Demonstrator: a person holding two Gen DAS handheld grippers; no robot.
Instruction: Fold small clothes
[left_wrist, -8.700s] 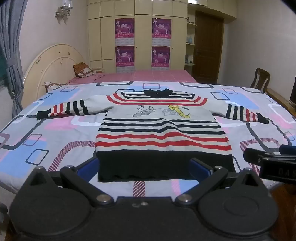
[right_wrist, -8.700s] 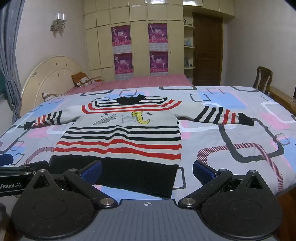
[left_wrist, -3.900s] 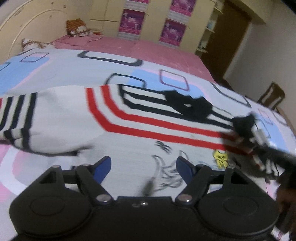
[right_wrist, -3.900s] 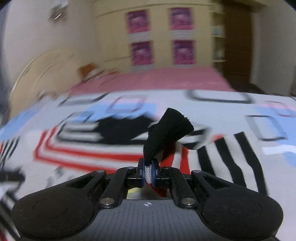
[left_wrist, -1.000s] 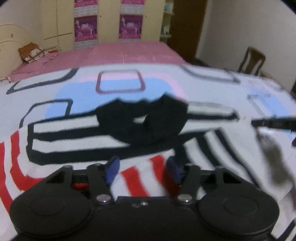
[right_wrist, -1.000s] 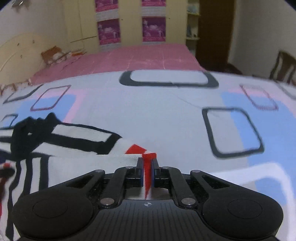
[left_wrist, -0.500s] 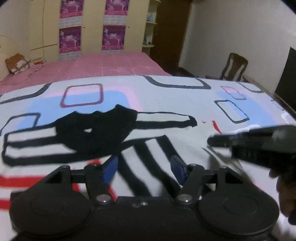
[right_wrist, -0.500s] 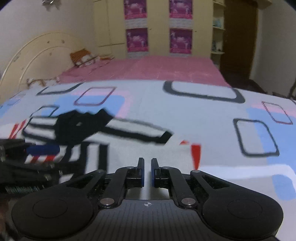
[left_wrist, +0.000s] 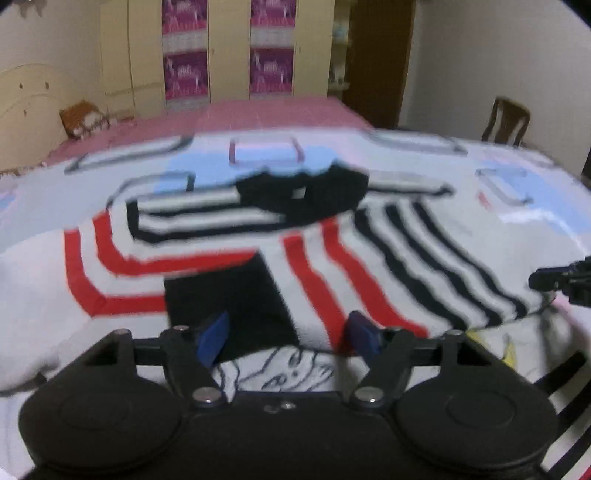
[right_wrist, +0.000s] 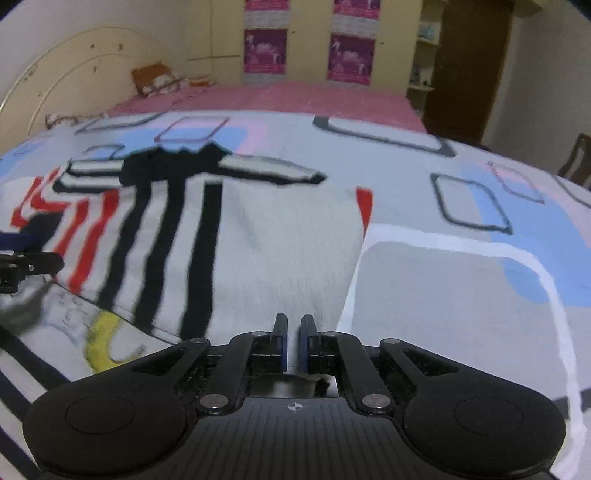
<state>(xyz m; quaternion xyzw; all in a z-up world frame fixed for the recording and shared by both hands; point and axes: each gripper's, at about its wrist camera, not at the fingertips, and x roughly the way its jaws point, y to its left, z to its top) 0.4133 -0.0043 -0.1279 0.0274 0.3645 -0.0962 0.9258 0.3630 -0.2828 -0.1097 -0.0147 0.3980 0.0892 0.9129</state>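
Observation:
A small striped sweater lies flat on the patterned bedspread, black collar at the far side. One sleeve is folded across the chest, its black cuff ending just ahead of my left gripper. That gripper's jaws are opening, and the cuff lies below them, not pressed. My right gripper is shut with nothing held, hovering over the pale shoulder fold near the sweater's right edge. Each gripper shows at the other view's edge: the right gripper and the left gripper.
A pink bed with a cushion lies beyond the bedspread, and a curved headboard stands at the left. A wooden chair and a dark door are at the right.
Both grippers drew back toward the near side of the sweater. The left jaws widened. The right gripper let go of the red-striped fabric it pinched a second ago.

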